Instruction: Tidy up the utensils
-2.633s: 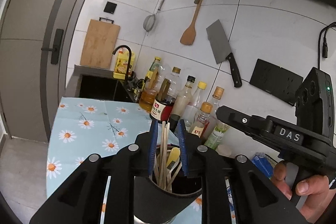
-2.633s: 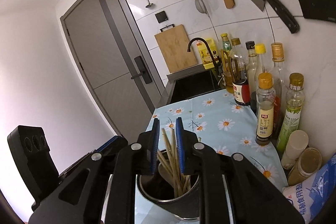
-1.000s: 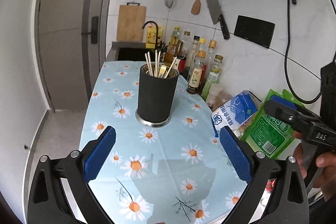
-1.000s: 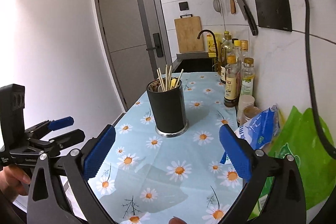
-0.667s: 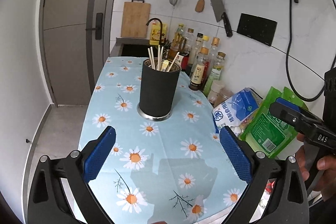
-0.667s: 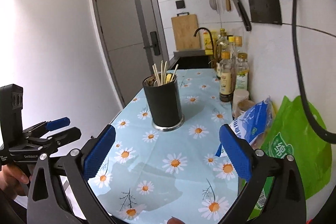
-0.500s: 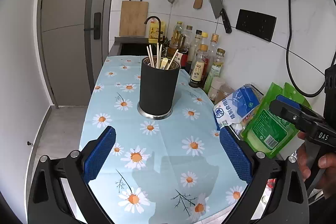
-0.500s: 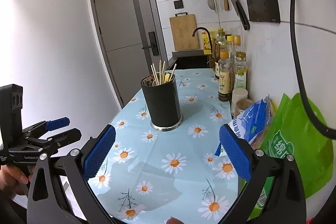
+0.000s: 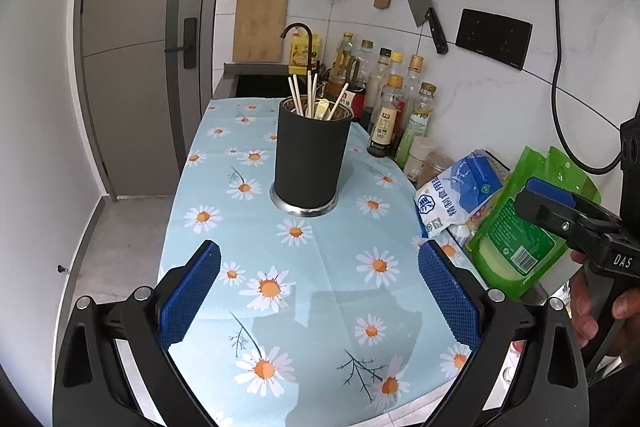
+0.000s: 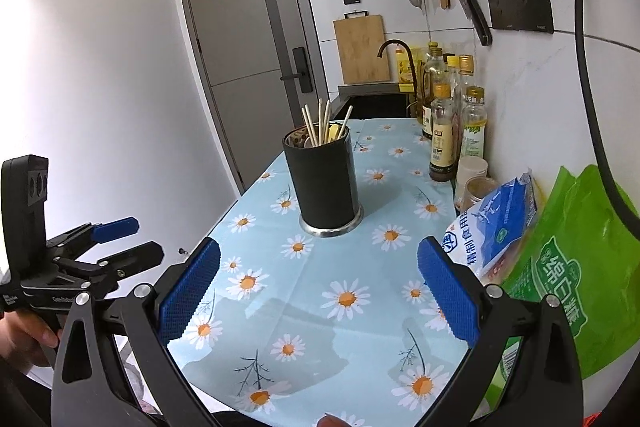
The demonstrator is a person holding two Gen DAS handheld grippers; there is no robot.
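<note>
Apparently finishing: wooden chopsticks (image 9: 308,95) standing in the black cylindrical holder (image 9: 311,161) mid-tabletop; left gripper (image 9: 320,301) and right gripper (image 10: 318,297) both gaping wide, carrying nothing.

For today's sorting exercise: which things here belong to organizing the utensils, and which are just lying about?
Job:
holder
chopsticks
left gripper
right gripper

Lying about:
bottles
blue bag
green bag
cleaver
cutting board

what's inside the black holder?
Black holder: several pale chopsticks stick up above the rim, plus a yellowish utensil. Their lower ends and anything shorter are hidden by its wall.
</note>
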